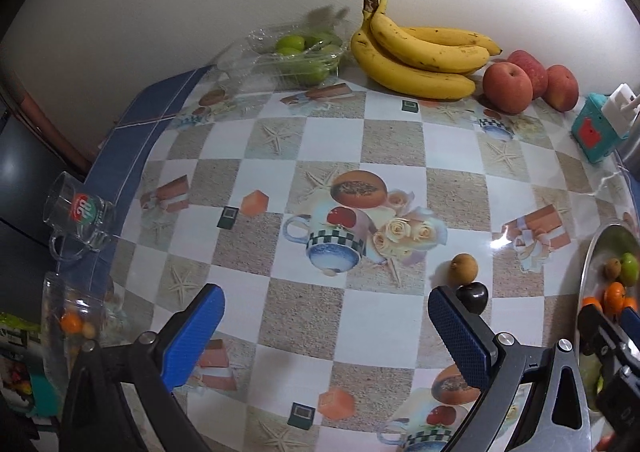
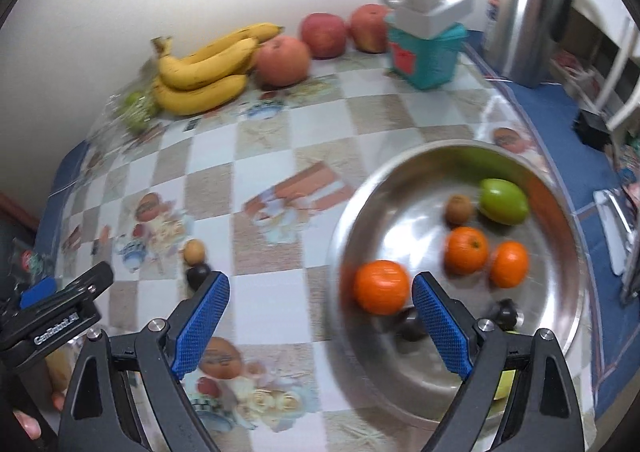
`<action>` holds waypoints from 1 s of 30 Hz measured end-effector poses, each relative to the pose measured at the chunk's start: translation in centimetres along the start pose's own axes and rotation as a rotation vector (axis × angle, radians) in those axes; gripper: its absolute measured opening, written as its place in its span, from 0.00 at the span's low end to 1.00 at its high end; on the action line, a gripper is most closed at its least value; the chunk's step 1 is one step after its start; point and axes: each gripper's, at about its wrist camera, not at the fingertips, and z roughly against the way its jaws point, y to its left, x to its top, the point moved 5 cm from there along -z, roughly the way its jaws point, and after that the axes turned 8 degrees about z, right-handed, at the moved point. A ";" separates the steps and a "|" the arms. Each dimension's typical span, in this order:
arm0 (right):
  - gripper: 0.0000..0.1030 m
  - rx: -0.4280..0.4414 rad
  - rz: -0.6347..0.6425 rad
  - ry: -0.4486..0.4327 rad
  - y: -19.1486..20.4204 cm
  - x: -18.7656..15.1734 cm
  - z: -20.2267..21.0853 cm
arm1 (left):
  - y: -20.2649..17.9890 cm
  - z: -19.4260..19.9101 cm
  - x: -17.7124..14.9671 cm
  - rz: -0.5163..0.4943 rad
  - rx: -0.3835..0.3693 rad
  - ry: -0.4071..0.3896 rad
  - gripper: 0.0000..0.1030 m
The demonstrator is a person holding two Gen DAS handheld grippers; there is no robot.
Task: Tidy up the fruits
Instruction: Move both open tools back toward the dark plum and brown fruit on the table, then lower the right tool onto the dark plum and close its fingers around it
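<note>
My left gripper (image 1: 326,316) is open and empty, low over the checked tablecloth. A small brown fruit (image 1: 464,269) and a dark plum (image 1: 472,295) lie just past its right finger; both show in the right wrist view, brown fruit (image 2: 194,251) and plum (image 2: 198,275). My right gripper (image 2: 320,306) is open and empty above the left rim of a steel bowl (image 2: 404,180). The bowl holds three oranges (image 2: 382,286), a green fruit (image 2: 503,201), a brown fruit (image 2: 459,209) and dark plums (image 2: 507,312).
Bananas (image 1: 416,52), three red apples (image 1: 507,87) and a clear box of green fruit (image 1: 304,52) line the back wall. A teal box (image 2: 426,52) and a steel thermos (image 2: 526,8) stand at the back right. Glass mugs (image 1: 78,216) sit on the left edge.
</note>
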 end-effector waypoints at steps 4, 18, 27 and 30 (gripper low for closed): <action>0.90 0.021 0.044 0.001 1.6 0.1 -0.4 | 0.0 -0.1 -0.1 -0.012 -0.015 0.007 1.00; 0.90 0.073 0.105 0.011 4.0 0.6 -2.0 | 0.8 -2.7 -0.5 0.045 -0.033 0.098 1.00; 0.90 0.087 0.164 0.063 6.0 0.3 -4.6 | 2.3 -5.7 -1.1 0.138 -0.014 0.189 1.00; 0.90 0.094 0.165 0.069 6.4 0.3 -5.5 | 2.8 -6.2 -1.1 0.165 -0.007 0.198 1.00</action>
